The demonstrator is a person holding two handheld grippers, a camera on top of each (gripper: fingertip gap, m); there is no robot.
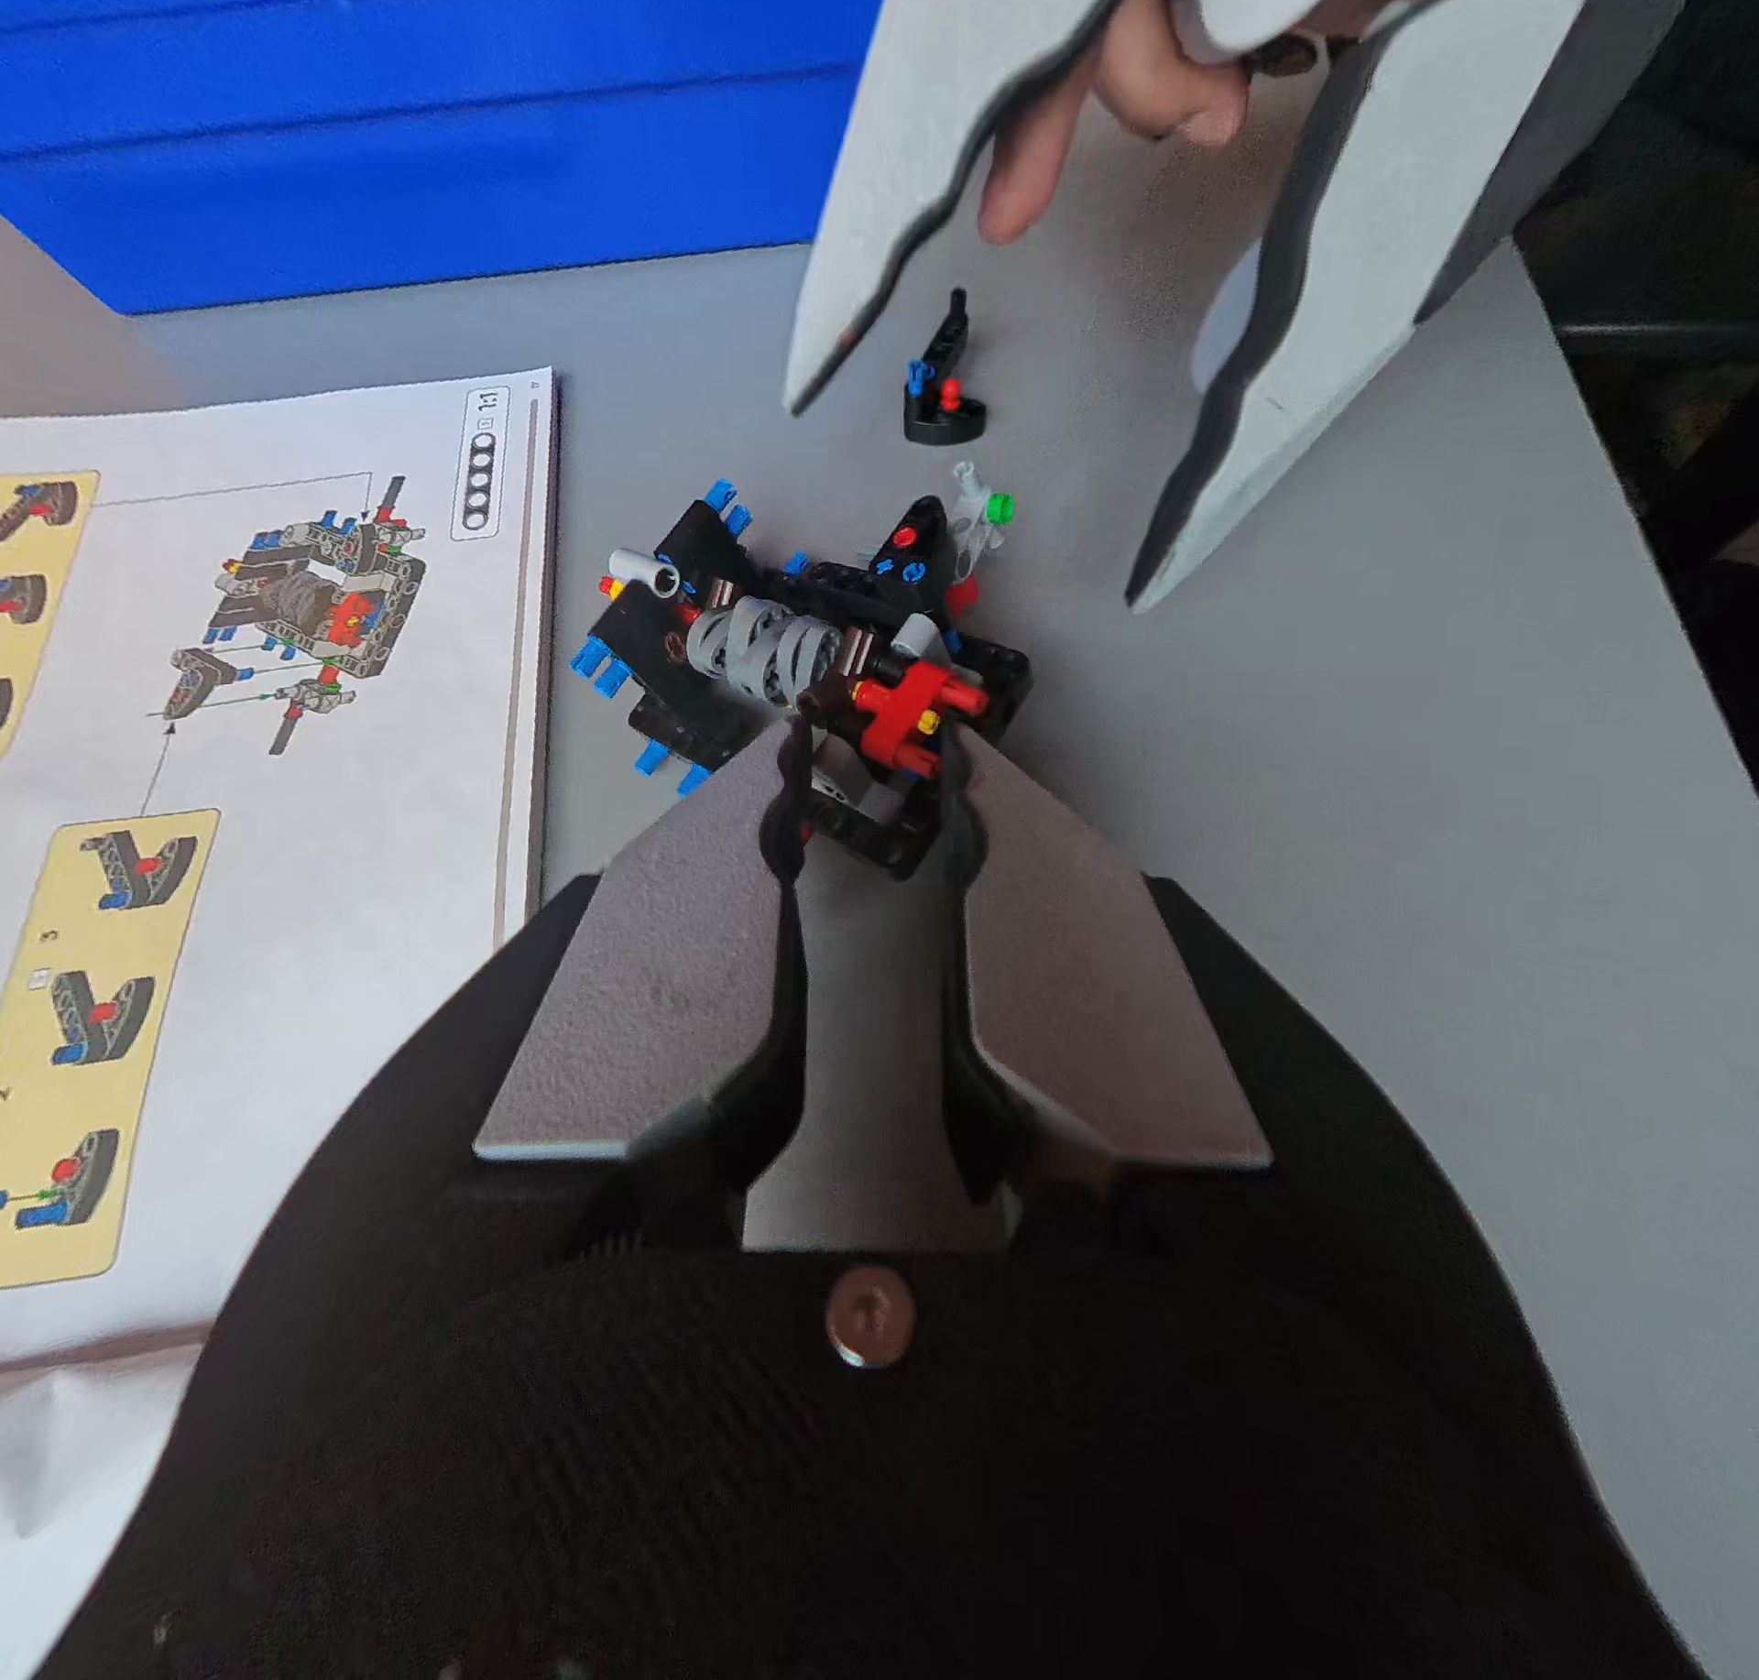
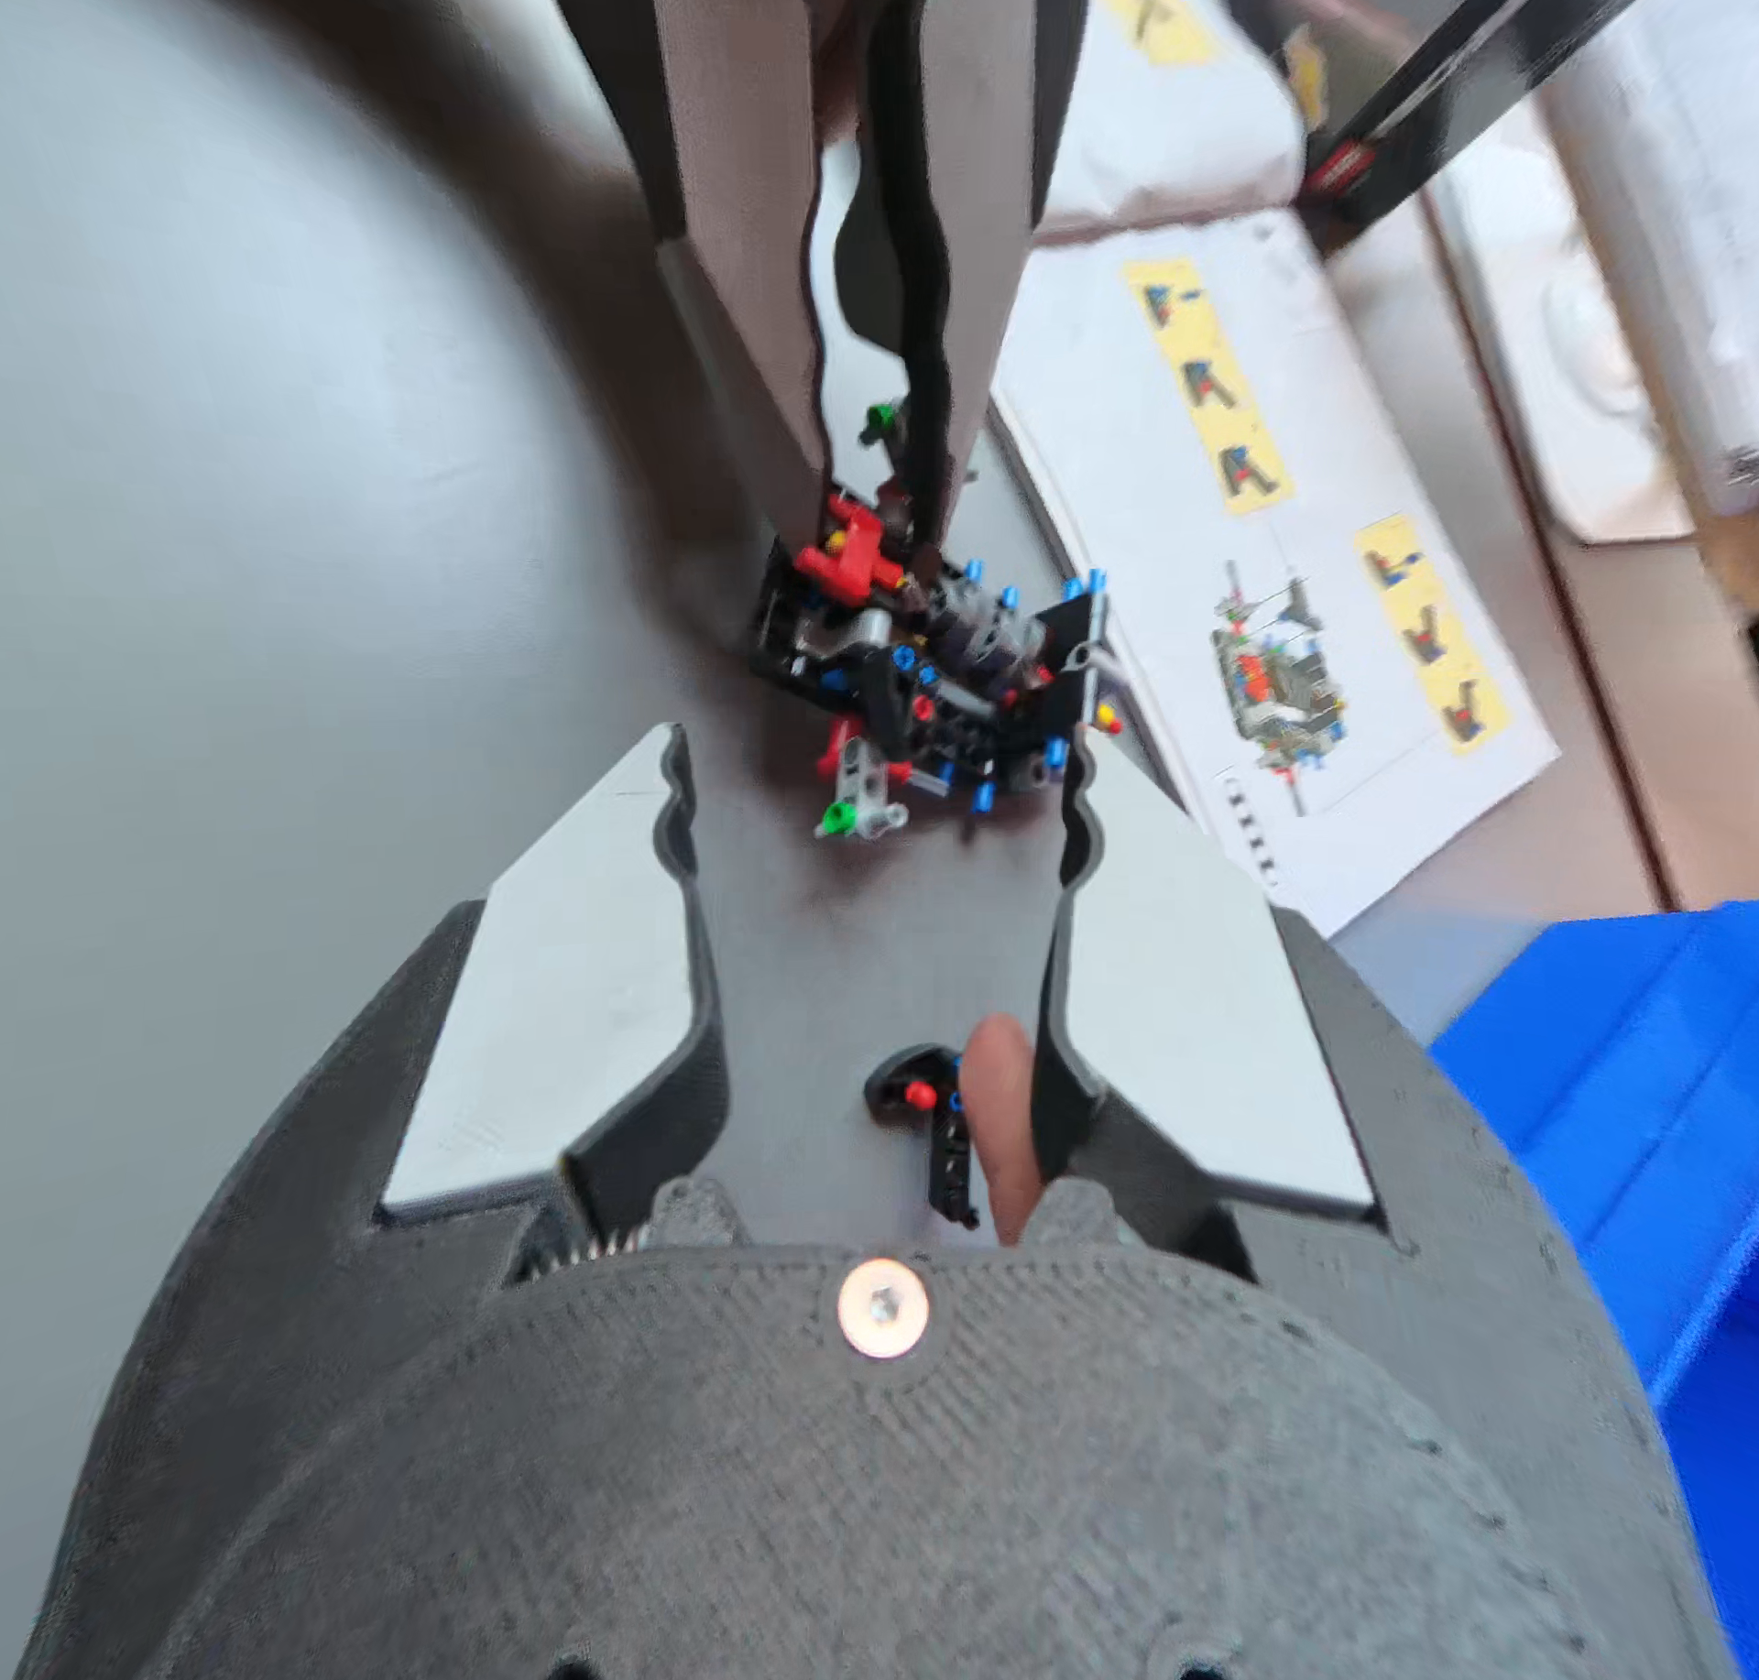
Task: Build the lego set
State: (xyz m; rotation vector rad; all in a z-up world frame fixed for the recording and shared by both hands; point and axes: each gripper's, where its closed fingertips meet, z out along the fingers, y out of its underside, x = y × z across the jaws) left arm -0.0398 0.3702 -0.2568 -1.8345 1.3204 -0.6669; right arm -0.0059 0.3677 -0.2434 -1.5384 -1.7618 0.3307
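Work surface is a plain grey table [image 1: 1333,873], matte, lit evenly with a soft sheen toward one side. A blue plastic bin [image 1: 428,112] with ribbed walls stands at the far edge of the table; it also shows in the right wrist view. Beyond the table's right edge the background is dark and indistinct. White moulded packaging [image 2: 1599,349] lies on a brownish surface past the table.
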